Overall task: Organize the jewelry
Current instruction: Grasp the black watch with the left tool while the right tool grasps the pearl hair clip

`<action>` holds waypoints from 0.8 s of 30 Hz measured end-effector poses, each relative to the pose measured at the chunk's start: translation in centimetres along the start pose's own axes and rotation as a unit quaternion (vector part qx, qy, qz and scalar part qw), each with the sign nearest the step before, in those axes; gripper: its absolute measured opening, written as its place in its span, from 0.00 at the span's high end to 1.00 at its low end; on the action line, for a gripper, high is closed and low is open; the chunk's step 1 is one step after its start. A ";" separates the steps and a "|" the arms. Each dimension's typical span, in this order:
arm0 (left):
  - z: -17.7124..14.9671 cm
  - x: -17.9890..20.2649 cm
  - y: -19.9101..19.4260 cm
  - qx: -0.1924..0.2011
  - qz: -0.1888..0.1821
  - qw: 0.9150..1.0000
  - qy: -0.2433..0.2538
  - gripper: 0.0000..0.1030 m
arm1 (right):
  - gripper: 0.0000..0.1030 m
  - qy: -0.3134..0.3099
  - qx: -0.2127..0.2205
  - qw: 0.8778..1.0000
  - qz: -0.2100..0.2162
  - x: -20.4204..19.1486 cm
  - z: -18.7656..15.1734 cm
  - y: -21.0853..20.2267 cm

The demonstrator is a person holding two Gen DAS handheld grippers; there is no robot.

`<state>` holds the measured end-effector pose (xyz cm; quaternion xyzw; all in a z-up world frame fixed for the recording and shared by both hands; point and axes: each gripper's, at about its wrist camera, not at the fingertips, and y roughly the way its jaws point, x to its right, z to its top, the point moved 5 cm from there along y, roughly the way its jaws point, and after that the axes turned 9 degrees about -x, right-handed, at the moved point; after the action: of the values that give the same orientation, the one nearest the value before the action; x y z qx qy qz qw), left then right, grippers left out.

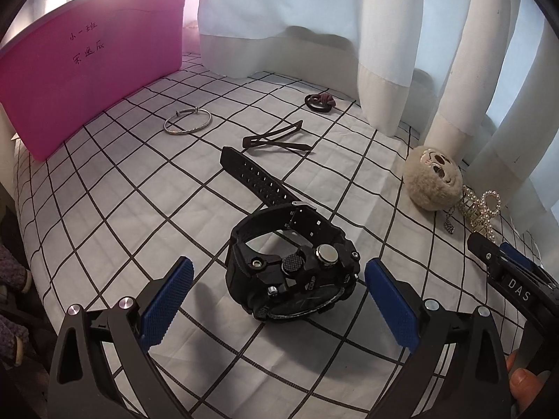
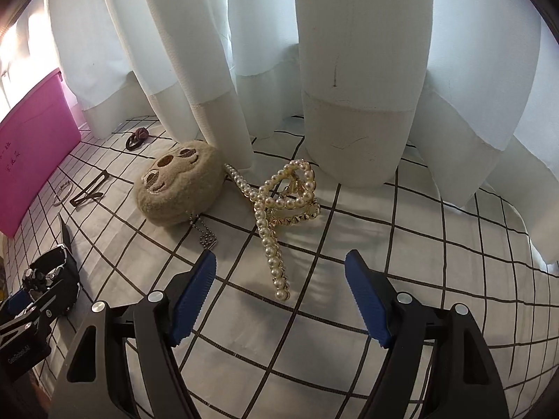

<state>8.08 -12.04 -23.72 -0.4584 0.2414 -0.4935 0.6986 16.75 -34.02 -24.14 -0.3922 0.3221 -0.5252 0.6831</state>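
Left wrist view: pink box stands at the far left of the checked cloth, probably where the pieces are meant to go.
Silver bangle: lies flat just in front of the box.
Brown hair clip: lies flat mid-cloth, with a dark hair tie beyond it near the curtain.
Black watch: rests on its side, case nearest the camera, loose strap running away up-left toward the box; that is its long axis.
Left gripper: spread wide on either side of the watch case, pads clear of it, holding nothing; it looks lined up to close across the case.
Right wrist view: plush face charm with its ball chain sits beside the curtain hem.
Pearl hair claw: lies against a curtain fold, its long pearl arm pointing down toward the camera.
Right gripper: wide apart and empty, the pearl arm's tip just ahead of the gap, seemingly the next thing to be taken.
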 end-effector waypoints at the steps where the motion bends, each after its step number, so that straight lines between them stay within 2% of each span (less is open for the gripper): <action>1: 0.0 0.1 0.2 -0.002 0.001 1.000 -0.001 0.06 | 0.29 -0.002 -0.002 1.000 -0.003 0.0 0.2 0.2; 13: 0.7 0.3 1.2 -0.015 0.012 1.000 -0.015 0.06 | 0.29 -0.010 -0.012 1.000 -0.024 0.4 1.5 1.6; 20: 1.3 0.8 1.7 -0.020 0.046 0.999 -0.006 0.06 | 0.30 -0.012 -0.006 1.000 -0.022 0.1 2.0 1.9; 22: 1.2 0.8 1.6 -0.016 0.043 0.999 -0.005 0.06 | 0.30 -0.014 -0.005 1.000 -0.023 -0.1 2.2 2.1; 24: 1.2 0.7 1.5 -0.013 0.040 0.999 -0.007 0.10 | 0.32 -0.017 -0.004 1.000 -0.021 -0.4 2.4 2.2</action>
<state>10.02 -12.07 -24.38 -0.4604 0.2614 -0.4588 0.7135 19.73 -32.82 -24.89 -0.4110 0.3044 -0.5313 0.6754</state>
